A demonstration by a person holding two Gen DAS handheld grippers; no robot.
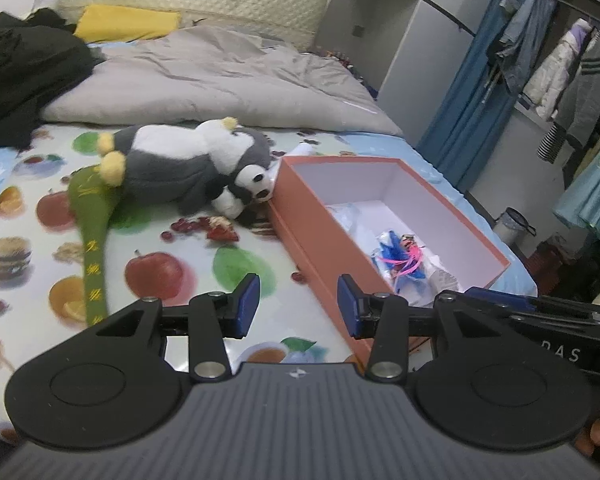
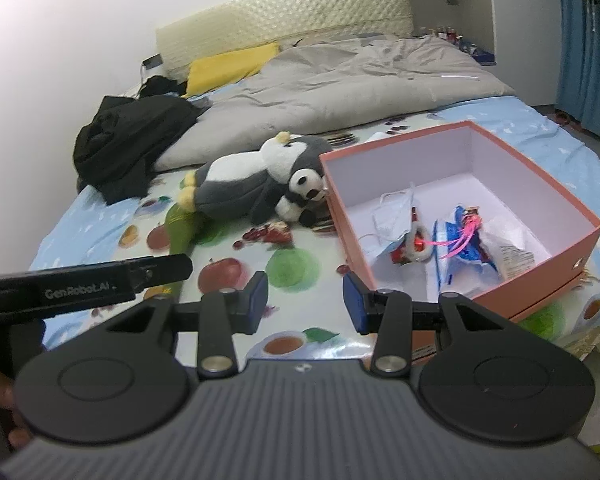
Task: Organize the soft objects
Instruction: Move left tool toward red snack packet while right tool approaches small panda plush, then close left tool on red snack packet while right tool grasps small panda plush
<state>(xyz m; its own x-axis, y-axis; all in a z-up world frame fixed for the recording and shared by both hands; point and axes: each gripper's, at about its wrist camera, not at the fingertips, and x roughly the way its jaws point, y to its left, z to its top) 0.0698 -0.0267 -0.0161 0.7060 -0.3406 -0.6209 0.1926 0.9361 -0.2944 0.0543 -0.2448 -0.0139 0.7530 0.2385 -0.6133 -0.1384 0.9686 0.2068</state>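
A grey and white penguin plush (image 1: 180, 160) lies on the fruit-print bed sheet (image 1: 160, 248), with a small panda plush (image 1: 248, 188) against it. A green soft item (image 1: 94, 240) lies to their left. An open orange box (image 1: 300, 220) stands right of the panda and holds a face mask (image 2: 392, 216), a red and white item (image 2: 414, 242) and blue packets (image 1: 400, 256). My left gripper (image 1: 298, 306) is open and empty at the box's near left corner. My right gripper (image 2: 306, 302) is open and empty, near the box (image 2: 540, 292). The penguin (image 2: 244, 184) and panda (image 2: 304, 194) lie beyond it.
A grey duvet (image 1: 220, 80) and a yellow pillow (image 1: 128, 22) lie further up the bed. Black clothes (image 1: 20, 72) are heaped at the left. A clothes rack (image 1: 560, 60) and blue curtain (image 1: 472, 100) stand right of the bed. The left gripper's body (image 2: 80, 284) shows in the right wrist view.
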